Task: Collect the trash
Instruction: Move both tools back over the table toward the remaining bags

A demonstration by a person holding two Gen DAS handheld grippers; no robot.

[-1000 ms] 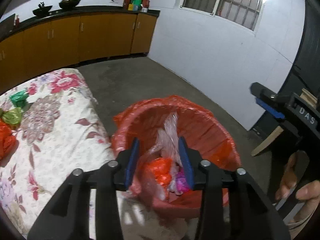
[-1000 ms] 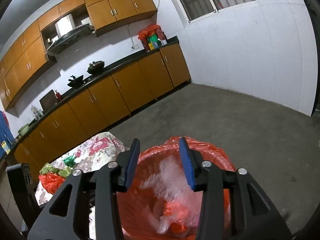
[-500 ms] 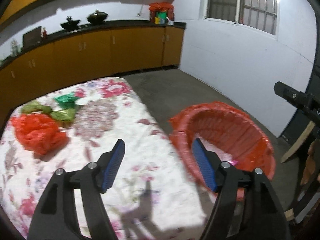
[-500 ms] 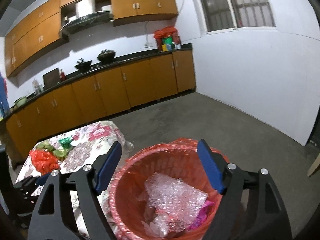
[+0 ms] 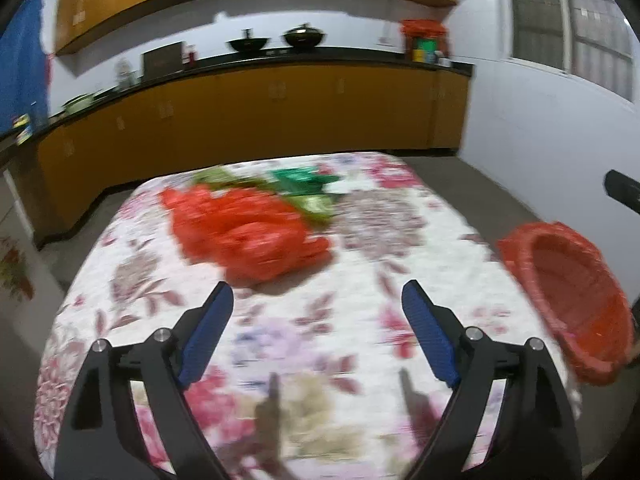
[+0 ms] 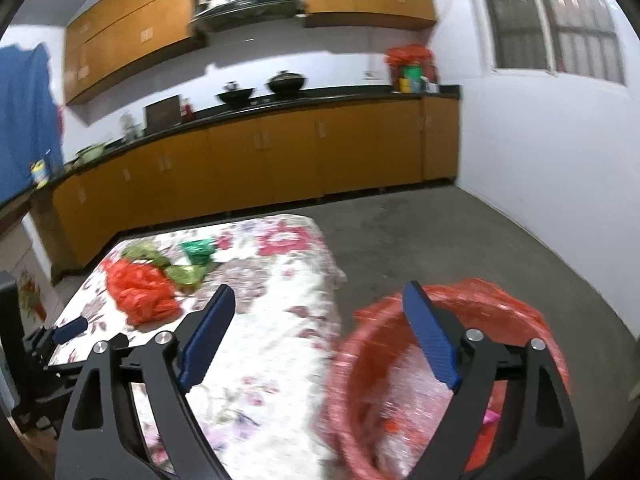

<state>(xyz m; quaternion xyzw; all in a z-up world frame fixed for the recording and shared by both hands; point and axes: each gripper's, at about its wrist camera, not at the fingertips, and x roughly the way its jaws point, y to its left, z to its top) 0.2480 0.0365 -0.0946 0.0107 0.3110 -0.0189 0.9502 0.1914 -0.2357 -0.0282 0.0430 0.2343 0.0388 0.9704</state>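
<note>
My left gripper (image 5: 318, 308) was matt black plastic, with bright metal screw heads and finely ribbed blue pads (image 5: 208, 330); my right gripper (image 6: 318, 312) looked the same. Under them, at frame centre, the table wore a soft matt floral cloth (image 5: 360, 292). The crumpled red bag (image 5: 248, 232) on it was thin, shiny plastic, and the green wrappers (image 5: 308, 188) behind glinted like foil. At right the basket (image 6: 520, 320) was lined with glossy red plastic film, over crinkly clear wrap (image 6: 412, 412). Along the upper frame, the cabinets (image 6: 280, 160) showed smooth orange-brown wood under a glossy dark countertop (image 6: 320, 101). The floor (image 6: 440, 240) was rough grey concrete.
</note>
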